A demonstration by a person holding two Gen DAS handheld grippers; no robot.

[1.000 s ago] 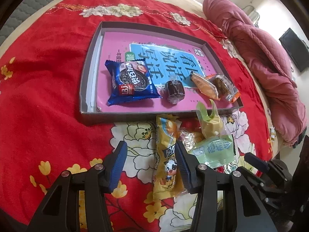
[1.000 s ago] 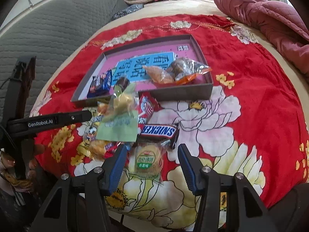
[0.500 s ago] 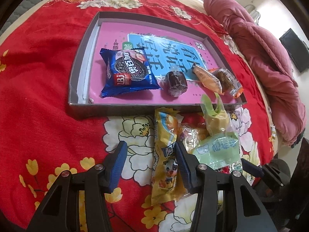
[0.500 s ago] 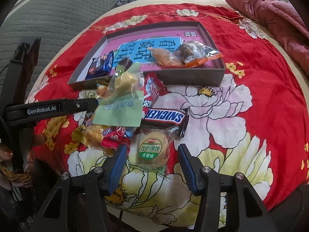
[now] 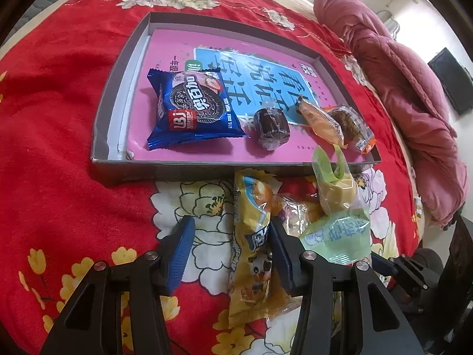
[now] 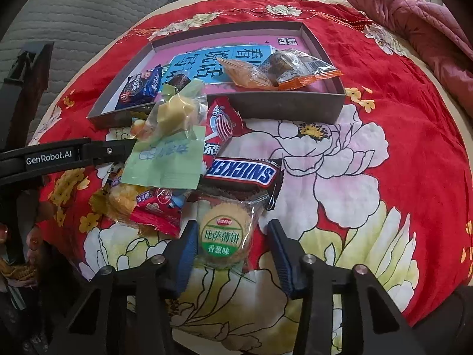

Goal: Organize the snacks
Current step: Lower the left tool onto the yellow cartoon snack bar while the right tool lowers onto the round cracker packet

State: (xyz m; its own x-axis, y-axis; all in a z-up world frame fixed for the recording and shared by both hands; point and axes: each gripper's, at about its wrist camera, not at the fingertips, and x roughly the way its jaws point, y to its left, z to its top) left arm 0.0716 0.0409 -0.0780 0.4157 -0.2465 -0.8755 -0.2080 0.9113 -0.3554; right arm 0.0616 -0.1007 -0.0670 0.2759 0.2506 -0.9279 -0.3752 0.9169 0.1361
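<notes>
Where the left wrist camera looks down, a grey tray (image 5: 102, 159) sits on a red flowery bedspread (image 5: 53, 112). Four snacks lie in the tray: one blue cookie pack (image 5: 192, 109), one dark round cake (image 5: 270, 128), one orange pack (image 5: 320, 121) and one brown pack (image 5: 350, 125). In front of the tray is a small pile. A long yellow pack (image 5: 254, 245) lies partly between the fingers of the left gripper (image 5: 230, 250). The jaws are parted and do not squeeze it; the right-hand finger seems to touch its edge. A light green pack (image 5: 340, 233) covers other wrappers, so those are hard to count.

In the right wrist camera, the same tray (image 6: 280, 103) is at the back and the four snacks show again. The pile has one Snickers bar (image 6: 244, 174), one red pack (image 6: 221, 127), one light green pack (image 6: 165, 159) and some squashed red and yellow wrappers that hide each other. One round biscuit in clear wrap (image 6: 224, 230), with a green and white label, lies between the fingers of the right gripper (image 6: 232, 244). These jaws are closing, and the left pad is right at the wrapper, while the other pad has not reached it. The left gripper's black arm (image 6: 68, 155) pokes in from the side.
</notes>
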